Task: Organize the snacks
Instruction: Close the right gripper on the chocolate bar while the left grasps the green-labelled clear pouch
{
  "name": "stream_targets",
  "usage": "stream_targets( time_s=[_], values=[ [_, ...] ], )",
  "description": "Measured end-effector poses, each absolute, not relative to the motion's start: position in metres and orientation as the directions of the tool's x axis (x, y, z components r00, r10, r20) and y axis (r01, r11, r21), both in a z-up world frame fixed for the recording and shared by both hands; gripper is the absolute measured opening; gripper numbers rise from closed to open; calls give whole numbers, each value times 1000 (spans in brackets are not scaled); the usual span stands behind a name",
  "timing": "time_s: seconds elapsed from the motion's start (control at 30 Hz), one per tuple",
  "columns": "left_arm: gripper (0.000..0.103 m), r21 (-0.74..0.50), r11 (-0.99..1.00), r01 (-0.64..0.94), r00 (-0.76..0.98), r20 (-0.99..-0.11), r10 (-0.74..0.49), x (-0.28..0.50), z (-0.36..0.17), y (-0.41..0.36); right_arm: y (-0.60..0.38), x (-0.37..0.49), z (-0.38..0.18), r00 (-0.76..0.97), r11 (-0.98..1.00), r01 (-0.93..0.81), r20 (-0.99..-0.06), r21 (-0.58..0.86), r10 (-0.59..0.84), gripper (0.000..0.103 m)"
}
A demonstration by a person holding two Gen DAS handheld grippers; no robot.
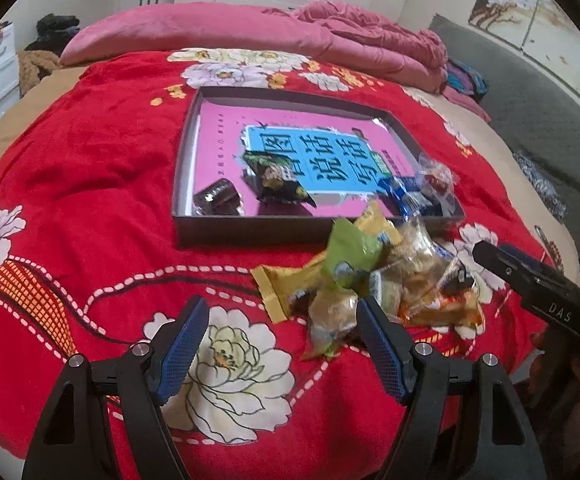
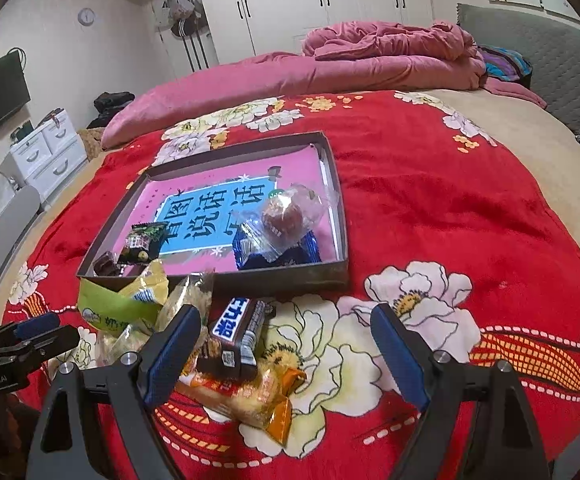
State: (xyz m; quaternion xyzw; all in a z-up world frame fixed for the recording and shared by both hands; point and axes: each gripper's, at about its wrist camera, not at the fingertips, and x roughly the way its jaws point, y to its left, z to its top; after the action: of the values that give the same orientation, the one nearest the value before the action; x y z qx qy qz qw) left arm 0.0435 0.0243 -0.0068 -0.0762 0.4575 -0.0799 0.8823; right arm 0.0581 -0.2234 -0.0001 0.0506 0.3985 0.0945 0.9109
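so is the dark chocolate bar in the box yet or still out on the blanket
Still out. The chocolate bar lies on top of the snack pile on the red blanket, in front of the box, between the open right tongs.

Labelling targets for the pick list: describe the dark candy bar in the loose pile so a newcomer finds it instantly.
Start at the shallow dark box on the red floral blanket; the loose snack pile lies just outside its near wall. The candy bar sits on top of an orange-wrapped pastry, between the open right gripper's fingers. It is the only dark brown, block-shaped wrapper with a blue-and-white logo; its neighbours are green, yellow or clear.
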Motion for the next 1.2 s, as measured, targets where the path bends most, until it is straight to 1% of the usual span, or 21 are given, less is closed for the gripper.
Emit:
stream_targets(
  time_s=[0.3,0.8,0.83,0.9,1.0,1.1,1.2],
  values=[
    [77,-180,979,95,526,-826,-203,44,-16,11,-228,53,-10,628,982,-125,-755,139,187,87],
    [77,-187,979,80,495,-845,-202,54,-28,7,-209,59,-23,579,976,-183,-790,116,203,87],
    [77,-189,979,79,492,-847,-203,55,-29,7,-208,60,-24,578,976,-183,-791,115,201,87],
    [72,-192,978,76,488,-849,-204,56,-31,7,-206,62,-24,578,976,-180,-790,121,204,87],
    [71,-196,977,80,486,-849,-210,59,-32,4,-203,66,-25,577,975,-176,-789,132,211,87],
    [69,-200,976,84,482,-849,-215,60,-32,3,-198,72,-30,570,978,-176,-798,114,195,87],
    [63,-211,973,90,481,-846,-228,61,-32,1,-196,75,-33,569,977,-180,-799,112,196,80]
  ],
)
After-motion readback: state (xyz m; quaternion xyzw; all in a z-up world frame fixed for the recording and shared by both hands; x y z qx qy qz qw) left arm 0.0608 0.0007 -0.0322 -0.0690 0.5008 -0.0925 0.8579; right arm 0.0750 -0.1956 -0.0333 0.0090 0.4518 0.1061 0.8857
